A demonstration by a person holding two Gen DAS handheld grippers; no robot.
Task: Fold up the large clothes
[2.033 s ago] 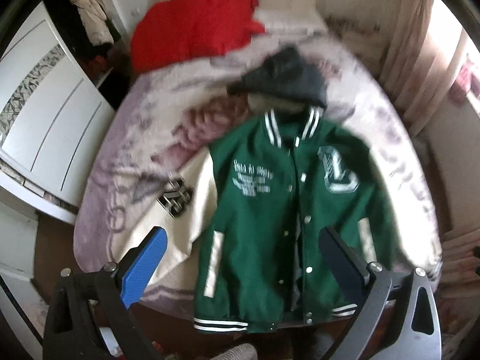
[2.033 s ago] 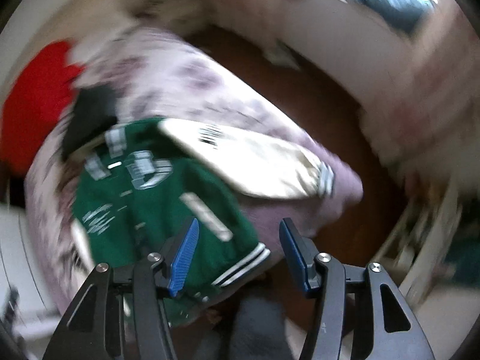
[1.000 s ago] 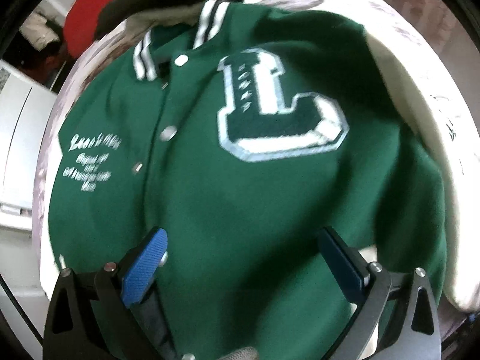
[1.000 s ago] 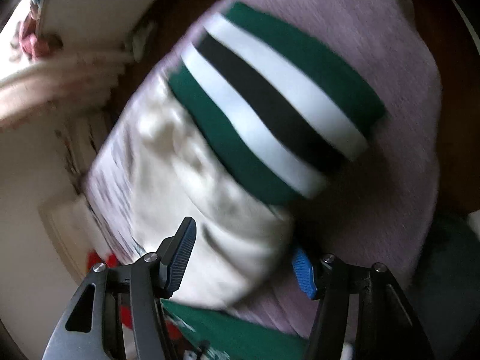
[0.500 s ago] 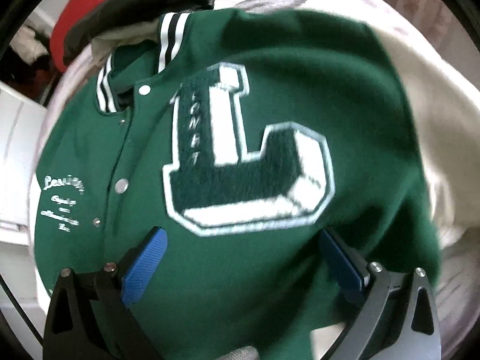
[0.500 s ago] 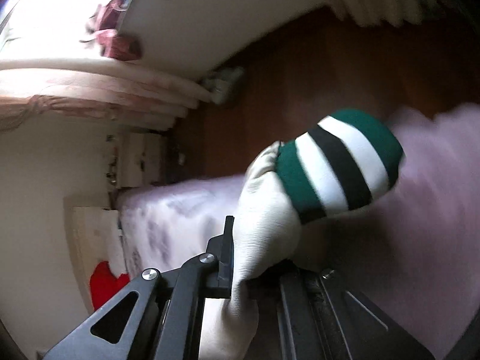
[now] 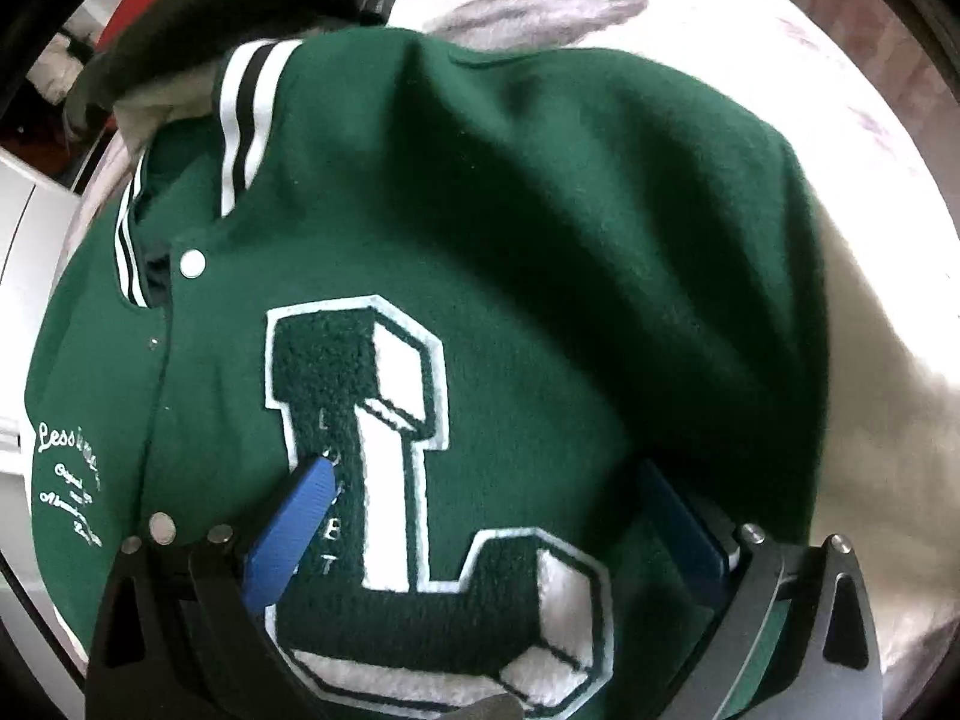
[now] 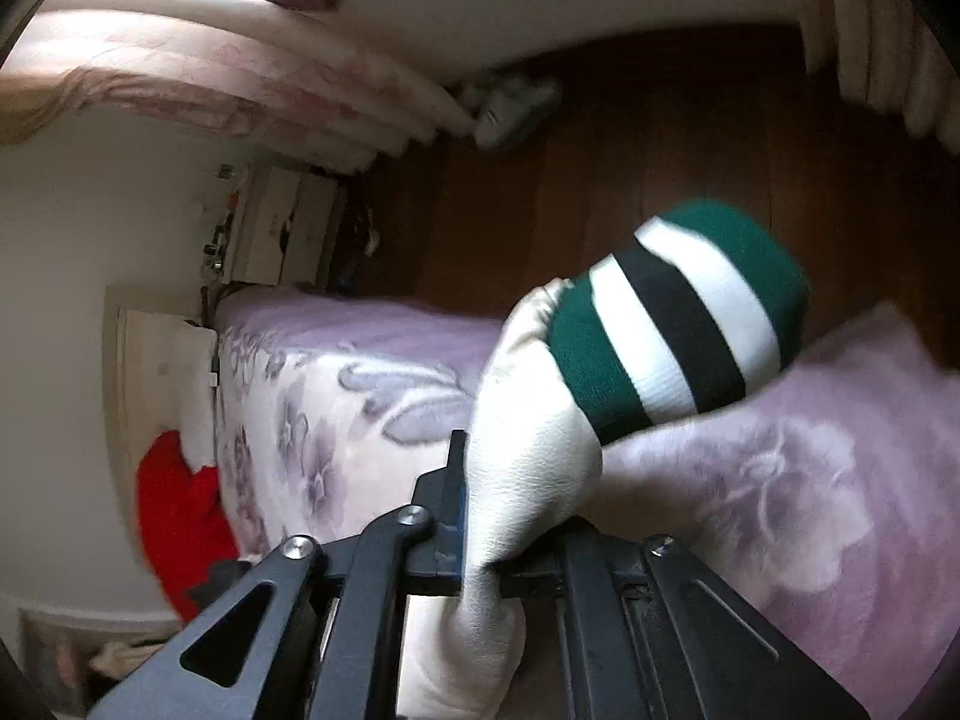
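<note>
Left gripper [image 7: 489,501] points steeply down over a green varsity jacket [image 7: 540,240] spread on the bed [image 8: 372,372] — blue fingers [image 7: 294,531] wide apart, straddling the big "L" chest patch [image 7: 390,480] w/ nothing pinched between them. Right gripper [image 8: 480,516], rolled sideways and angled downward, holds the jacket's cream sleeve [image 8: 528,456] — jaws narrow, having just eased open slightly, cloth bunched between them and the striped green-white-black cuff [image 8: 678,312] sticking out past the tips, above the lilac floral blanket. Wood floor [image 8: 600,180] beyond.
</note>
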